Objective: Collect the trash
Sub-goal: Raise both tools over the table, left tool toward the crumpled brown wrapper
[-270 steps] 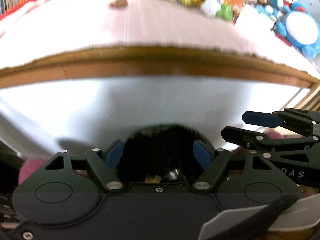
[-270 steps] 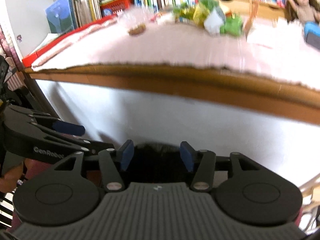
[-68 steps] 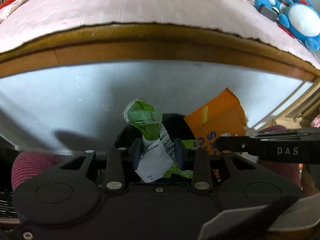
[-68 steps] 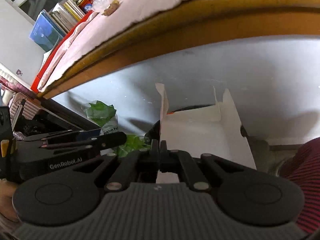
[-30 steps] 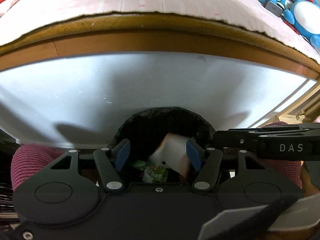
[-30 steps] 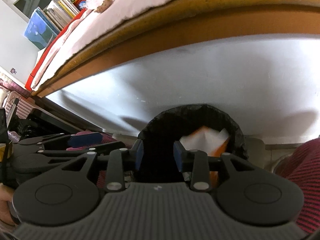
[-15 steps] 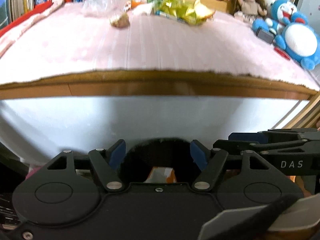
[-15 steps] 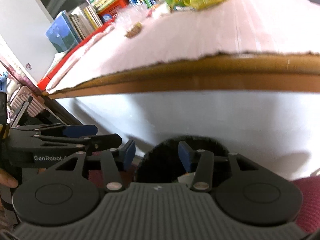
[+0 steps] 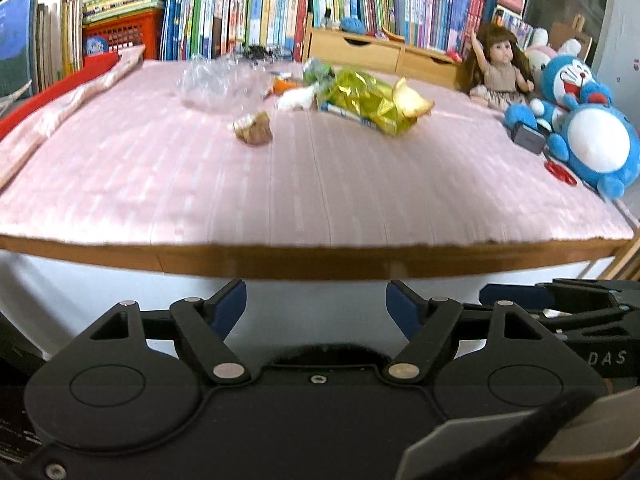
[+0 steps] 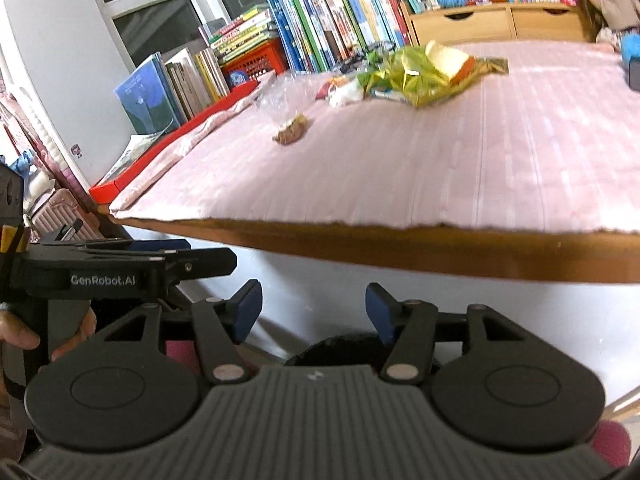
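My left gripper (image 9: 316,306) is open and holds nothing, below the wooden edge of the pink-covered table (image 9: 320,192). My right gripper (image 10: 313,312) is open and empty too, above the dark rim of the black-bagged bin (image 10: 340,346). Trash lies at the table's far side: a yellow-green foil bag (image 9: 370,102), a clear plastic bag (image 9: 218,86), a small brown scrap (image 9: 254,130), a white crumpled piece (image 9: 296,100). In the right wrist view the foil bag (image 10: 420,70) and the brown scrap (image 10: 292,130) show as well.
Books (image 9: 260,4) and a red crate (image 9: 120,30) line the back. A doll (image 9: 498,66) and a blue plush toy (image 9: 588,132) sit at the right with a small dark box (image 9: 528,138). A hand (image 10: 24,328) holds the left gripper.
Both grippers let a green wrapper and an orange-white carton drop into the bin, opened, then rose from the bin until the tabletop came into view.
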